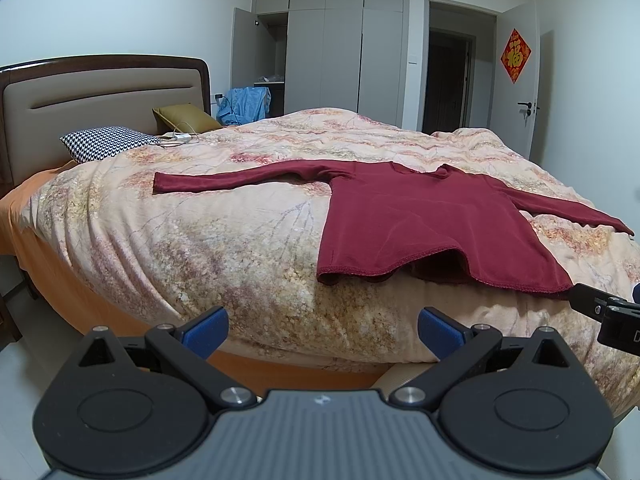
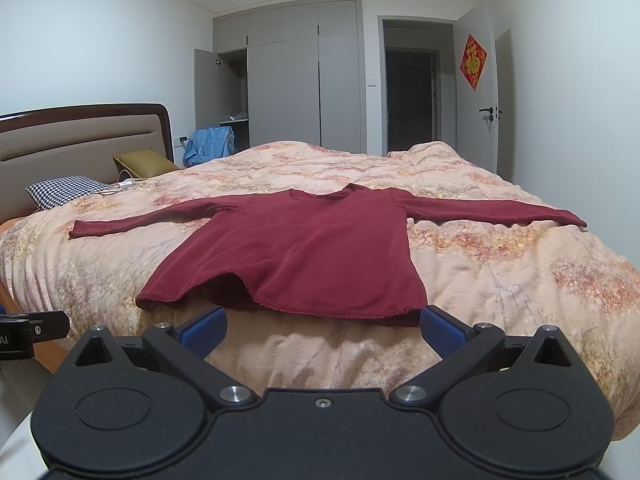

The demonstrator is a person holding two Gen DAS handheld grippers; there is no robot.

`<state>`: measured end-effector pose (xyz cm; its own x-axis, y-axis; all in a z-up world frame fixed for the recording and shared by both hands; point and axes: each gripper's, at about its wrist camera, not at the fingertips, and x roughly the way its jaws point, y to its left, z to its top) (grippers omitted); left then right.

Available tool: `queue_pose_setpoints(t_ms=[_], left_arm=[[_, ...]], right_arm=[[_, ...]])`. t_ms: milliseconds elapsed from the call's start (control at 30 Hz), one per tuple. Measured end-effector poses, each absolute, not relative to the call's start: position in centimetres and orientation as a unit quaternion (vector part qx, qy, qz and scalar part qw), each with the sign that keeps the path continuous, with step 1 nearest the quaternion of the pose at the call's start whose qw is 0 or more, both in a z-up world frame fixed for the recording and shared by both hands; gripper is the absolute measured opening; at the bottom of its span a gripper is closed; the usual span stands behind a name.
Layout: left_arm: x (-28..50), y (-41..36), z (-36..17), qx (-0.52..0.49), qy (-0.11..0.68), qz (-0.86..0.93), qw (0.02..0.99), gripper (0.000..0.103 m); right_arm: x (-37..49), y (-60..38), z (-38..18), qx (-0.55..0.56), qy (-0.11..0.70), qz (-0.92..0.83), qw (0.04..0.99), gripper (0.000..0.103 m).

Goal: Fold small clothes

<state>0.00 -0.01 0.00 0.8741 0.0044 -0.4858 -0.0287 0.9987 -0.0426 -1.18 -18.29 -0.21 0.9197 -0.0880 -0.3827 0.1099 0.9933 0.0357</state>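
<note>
Lying flat and face up on a floral quilt (image 2: 500, 264), a dark red long-sleeved top (image 2: 312, 248) occupies the near part of the bed, both sleeves spread sideways and the hem nearest the cameras; the hem is rippled at one spot, showing a dark gap beneath. No label or print is legible on the garment. Left gripper (image 1: 322, 330): blue-padded fingers spread wide, released, holding nothing, poised off the bed's edge and to the left of the top's hem. Right gripper (image 2: 322, 330): fingers likewise parted and empty, just short of the hem, one blue pad (image 2: 440, 330) close to the hem's right corner; contact cannot be told. Each gripper's black body shows at the edge of the other's view, with partial white lettering, too cropped to read. Beyond the top: a houndstooth pillow (image 1: 108, 142), an olive cushion (image 1: 186, 117) and a white charger with cable (image 1: 180, 136) near the padded headboard (image 1: 100, 96). Further off: a blue cloth heap (image 1: 244, 106) beside a grey wardrobe (image 2: 304, 92) with one door ajar, a dark open doorway (image 2: 412, 100), and a white door (image 1: 520, 80) bearing a red diamond decoration (image 1: 515, 55) with the gold character "福".
</note>
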Motion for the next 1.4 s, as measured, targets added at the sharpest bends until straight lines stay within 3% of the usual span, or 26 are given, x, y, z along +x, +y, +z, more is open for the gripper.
queue_pose_setpoints(t_ms=[1400], left_arm=[[0.8, -0.9, 0.6, 0.009, 0.258, 0.009, 0.966, 0.103]], right_arm=[[-1.0, -19.2, -0.3, 0.065, 0.205, -0.058, 0.975, 0.103]])
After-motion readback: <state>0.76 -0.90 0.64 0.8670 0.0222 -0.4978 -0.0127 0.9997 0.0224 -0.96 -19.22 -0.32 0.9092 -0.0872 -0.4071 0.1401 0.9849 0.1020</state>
